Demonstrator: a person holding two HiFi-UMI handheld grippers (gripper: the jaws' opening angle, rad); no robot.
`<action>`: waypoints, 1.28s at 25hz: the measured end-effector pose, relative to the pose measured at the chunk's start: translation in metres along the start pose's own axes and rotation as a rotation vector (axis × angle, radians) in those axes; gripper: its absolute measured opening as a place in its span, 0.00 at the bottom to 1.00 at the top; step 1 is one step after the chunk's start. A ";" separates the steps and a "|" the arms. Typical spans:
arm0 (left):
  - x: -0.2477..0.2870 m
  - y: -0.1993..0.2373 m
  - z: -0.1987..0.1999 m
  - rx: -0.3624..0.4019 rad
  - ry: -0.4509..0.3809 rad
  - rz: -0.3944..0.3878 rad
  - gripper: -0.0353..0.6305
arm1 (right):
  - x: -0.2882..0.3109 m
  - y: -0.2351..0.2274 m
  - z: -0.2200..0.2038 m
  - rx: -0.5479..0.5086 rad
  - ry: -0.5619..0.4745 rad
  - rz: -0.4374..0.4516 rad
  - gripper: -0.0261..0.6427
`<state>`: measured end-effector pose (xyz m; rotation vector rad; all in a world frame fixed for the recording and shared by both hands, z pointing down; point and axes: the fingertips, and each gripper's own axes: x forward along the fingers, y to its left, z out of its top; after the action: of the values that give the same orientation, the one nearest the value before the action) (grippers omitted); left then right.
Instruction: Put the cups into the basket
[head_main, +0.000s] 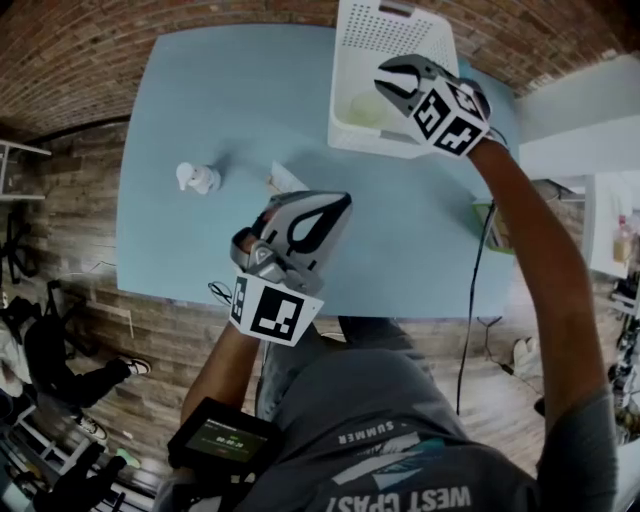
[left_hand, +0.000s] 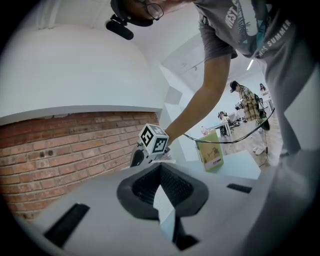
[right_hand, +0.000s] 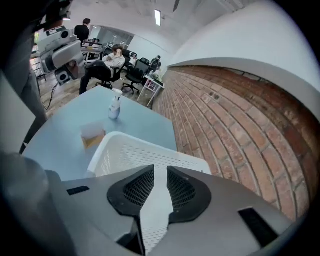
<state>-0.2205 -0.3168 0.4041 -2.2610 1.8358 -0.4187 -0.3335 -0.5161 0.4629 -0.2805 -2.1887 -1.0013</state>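
One pale cup (head_main: 365, 108) lies inside the white perforated basket (head_main: 345, 60), which stands at the far edge of the light-blue tabletop (head_main: 230, 90), next to the brick wall. A second, translucent cup (head_main: 283, 178) stands on the tabletop just outside the basket's near-left corner (its yellowish base shows more clearly in the right gripper view (right_hand: 92, 135)). The right hand-held gripper (head_main: 397, 82) hangs over the basket's near-right part with its jaws apart and nothing between them; through the gap its own view shows only the basket's floor and wall (right_hand: 130, 150). The left hand-held gripper (head_main: 338, 205) is held above the middle of the tabletop, near the second cup but not touching it, its jaw tips together and empty (left_hand: 160, 175). A white spray bottle (head_main: 197, 178) stands on the tabletop to the left, well apart from the basket. A green box (left_hand: 212, 152) stands upright at the tabletop's right edge.
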 end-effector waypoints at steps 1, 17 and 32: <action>0.001 0.000 0.002 0.009 -0.001 -0.008 0.05 | -0.010 0.000 0.004 -0.001 -0.016 -0.022 0.17; 0.042 -0.019 0.050 0.079 -0.092 -0.147 0.05 | -0.177 0.026 0.056 0.105 -0.211 -0.313 0.06; 0.063 -0.044 0.077 0.147 -0.128 -0.271 0.05 | -0.259 0.121 0.019 0.434 -0.146 -0.434 0.06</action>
<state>-0.1420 -0.3709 0.3517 -2.3796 1.3958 -0.4246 -0.0989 -0.3974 0.3484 0.3465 -2.5939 -0.7060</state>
